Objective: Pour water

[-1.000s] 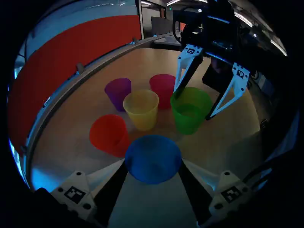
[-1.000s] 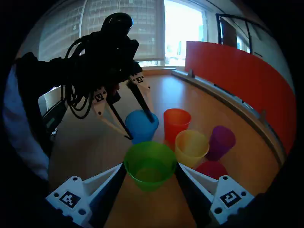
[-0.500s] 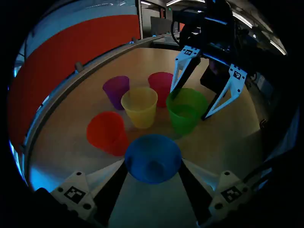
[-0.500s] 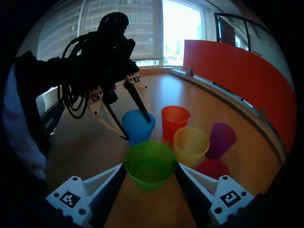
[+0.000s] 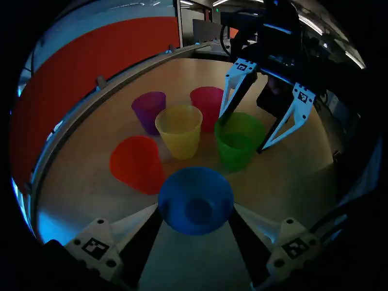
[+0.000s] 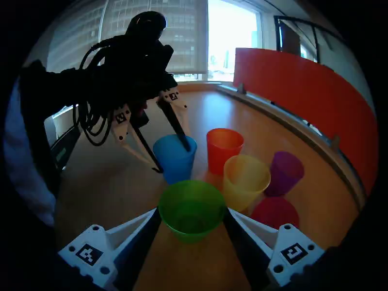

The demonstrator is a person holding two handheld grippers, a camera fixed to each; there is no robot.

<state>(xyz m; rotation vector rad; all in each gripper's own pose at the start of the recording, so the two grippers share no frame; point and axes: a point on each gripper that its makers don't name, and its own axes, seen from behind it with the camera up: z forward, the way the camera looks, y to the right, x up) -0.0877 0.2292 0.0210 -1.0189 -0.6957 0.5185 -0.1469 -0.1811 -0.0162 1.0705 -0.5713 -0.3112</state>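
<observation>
**Inspector A:** Two tongs, what state?

**Inspector B:** Both clamped. The left tongs (image 5: 195, 213) grip the blue cup (image 6: 173, 157), nearest in the left gripper view. The right tongs (image 6: 192, 213) grip the green cup (image 5: 238, 143), just right of the yellow cup (image 5: 179, 131) there, above the wooden surface (image 5: 291, 169).

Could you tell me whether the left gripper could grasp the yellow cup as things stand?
Probably not: the left gripper is shut on the blue cup, so it would have to set that down first. The yellow cup stands just ahead.
</observation>
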